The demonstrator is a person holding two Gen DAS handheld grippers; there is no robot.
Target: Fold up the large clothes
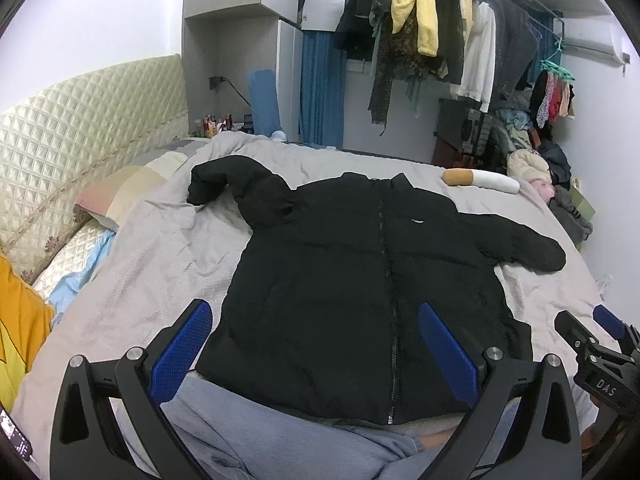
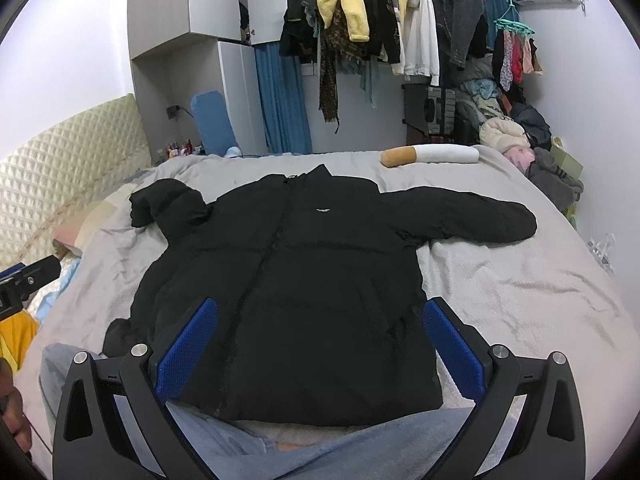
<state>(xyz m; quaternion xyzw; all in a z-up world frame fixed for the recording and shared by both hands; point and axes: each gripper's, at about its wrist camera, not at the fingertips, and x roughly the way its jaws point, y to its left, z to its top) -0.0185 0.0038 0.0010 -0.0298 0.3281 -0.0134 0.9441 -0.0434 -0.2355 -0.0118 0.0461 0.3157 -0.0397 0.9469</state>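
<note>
Left wrist view: jacket [image 1: 360, 272] flat, zipped, on bed [image 1: 160, 264], unfolded; left gripper [image 1: 316, 352] and right gripper [image 2: 320, 348] spread, empty. Next, likely: grasp a sleeve

A big black puffy jacket [image 2: 288, 288] lies flat mid-frame on the grey bed cover [image 2: 520, 288] — the right gripper [image 2: 320, 350] hangs wide open, bottom centre.

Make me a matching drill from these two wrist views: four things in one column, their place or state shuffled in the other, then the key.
1. black jacket
2. yellow fleece
3. cigarette-shaped pillow
4. left gripper

A. hanging on the rail
B. open, above the hem
C. spread flat, zipped, on the bed
D. lying at the bed's far edge

Pairs: 1-C, 2-A, 3-D, 4-B
</note>
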